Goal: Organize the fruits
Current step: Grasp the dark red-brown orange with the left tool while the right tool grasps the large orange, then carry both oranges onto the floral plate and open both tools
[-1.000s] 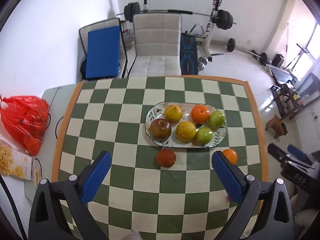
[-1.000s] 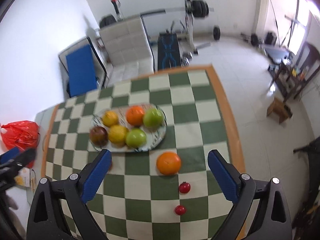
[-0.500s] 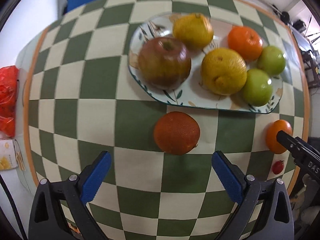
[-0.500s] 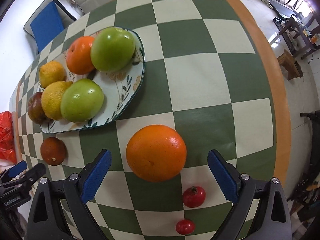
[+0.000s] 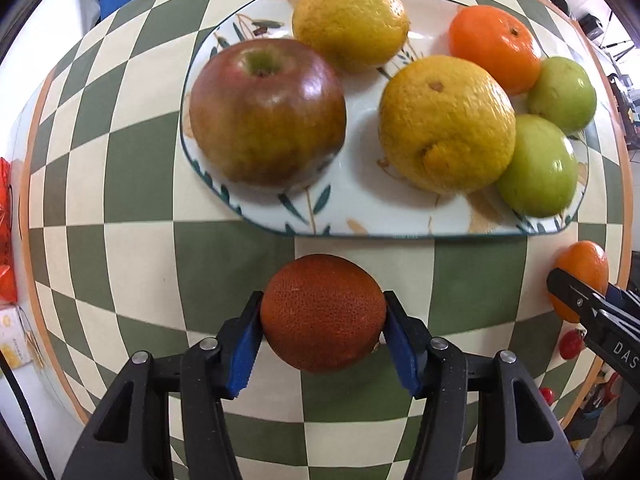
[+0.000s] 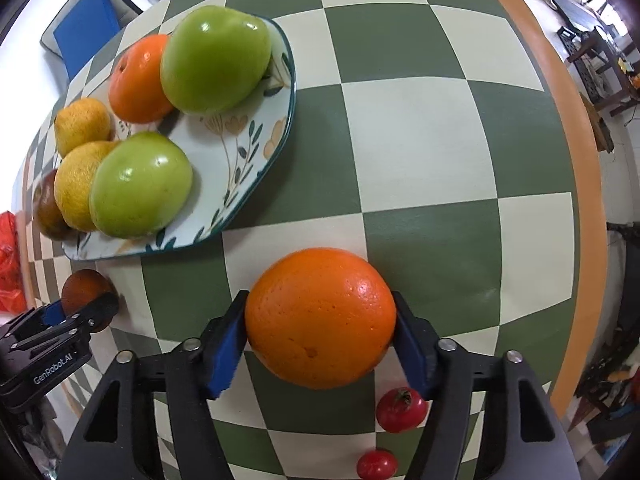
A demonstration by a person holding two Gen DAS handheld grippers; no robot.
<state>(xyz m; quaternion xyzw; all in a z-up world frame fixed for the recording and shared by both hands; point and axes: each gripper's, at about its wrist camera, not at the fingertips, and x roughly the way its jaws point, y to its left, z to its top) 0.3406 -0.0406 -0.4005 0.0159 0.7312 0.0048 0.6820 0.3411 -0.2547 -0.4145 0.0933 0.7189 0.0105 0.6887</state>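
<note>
Both grippers lowered since earlier | left gripper [image 5: 322,326] clamped on dark orange [image 5: 322,312] | right gripper [image 6: 320,330] clamped on bright orange [image 6: 320,316] | plate [image 5: 360,216] just beyond.

A lived-in home room: a green-and-cream checkered dining table [image 6: 420,140] carries a leaf-painted plate [image 5: 360,216] of fruit, a blue-cushioned chair [image 6: 86,24] stands at upper left, and a red plastic bag [image 6: 8,256] lies at the left edge.
</note>
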